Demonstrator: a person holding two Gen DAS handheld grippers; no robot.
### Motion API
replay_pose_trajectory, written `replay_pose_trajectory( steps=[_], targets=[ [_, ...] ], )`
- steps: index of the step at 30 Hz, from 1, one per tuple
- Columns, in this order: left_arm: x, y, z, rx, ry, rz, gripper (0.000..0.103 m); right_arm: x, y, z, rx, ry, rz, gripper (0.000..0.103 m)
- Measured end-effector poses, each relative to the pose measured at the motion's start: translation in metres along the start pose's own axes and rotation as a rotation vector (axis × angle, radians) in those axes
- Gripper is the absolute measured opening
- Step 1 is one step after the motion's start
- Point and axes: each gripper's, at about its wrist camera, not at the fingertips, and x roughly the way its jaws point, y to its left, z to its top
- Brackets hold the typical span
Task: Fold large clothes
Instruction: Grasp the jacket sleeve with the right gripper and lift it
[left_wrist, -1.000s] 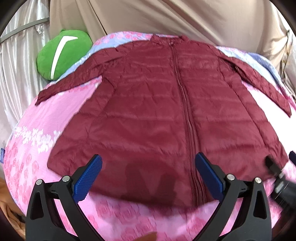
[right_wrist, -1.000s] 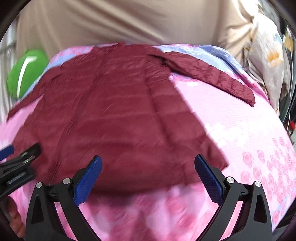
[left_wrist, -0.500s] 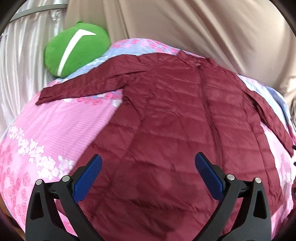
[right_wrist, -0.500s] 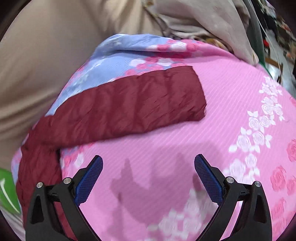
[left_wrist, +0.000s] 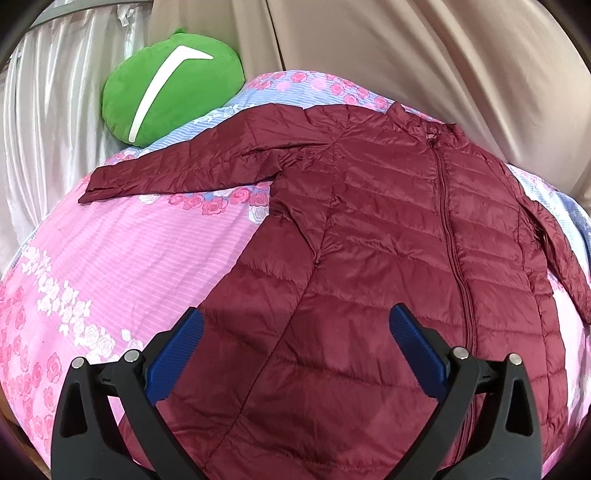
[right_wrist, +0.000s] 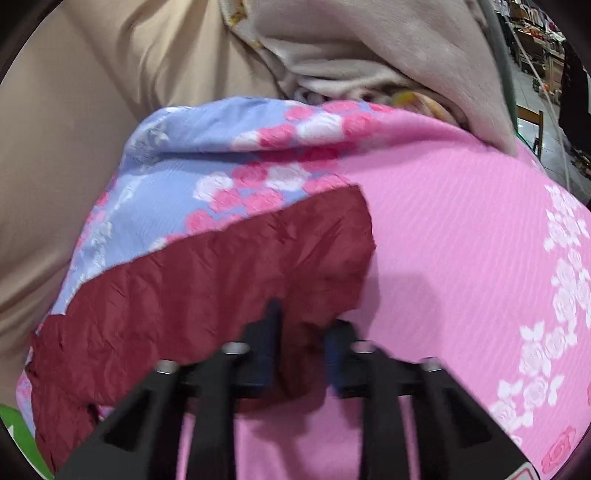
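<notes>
Two grippers are working a maroon jacket (left_wrist: 388, 240) lying flat on the bed (left_wrist: 122, 258). The right gripper (right_wrist: 301, 349) is pinching the sleeve (right_wrist: 221, 280) near its cuff; the left gripper (left_wrist: 295, 350) is hovering spread above the hem. Being soft, light and slippery, it is probably best held at cuffs and hem. No writing is showing.
</notes>
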Motion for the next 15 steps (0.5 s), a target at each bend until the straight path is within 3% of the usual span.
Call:
replay_pose_trajectory(
  steps=[3, 8, 12, 15],
  targets=[
    [0.002, 0.001, 0.007, -0.006, -0.010, -0.010, 0.098, -0.020, 0.043, 0.014, -0.061, -0.068, 0.066, 0.009],
    [-0.001, -0.005, 0.022, -0.006, -0.055, -0.025, 0.098, -0.083, 0.185, 0.007, -0.316, -0.189, 0.310, 0.008],
    [-0.010, -0.014, 0.036, 0.000, -0.100, -0.067, 0.098, -0.116, 0.304, -0.056, -0.593, -0.169, 0.510, 0.009],
    [-0.015, -0.019, 0.045, -0.006, -0.122, -0.100, 0.098, -0.121, 0.378, -0.140, -0.836, -0.093, 0.616, 0.014]
  ],
)
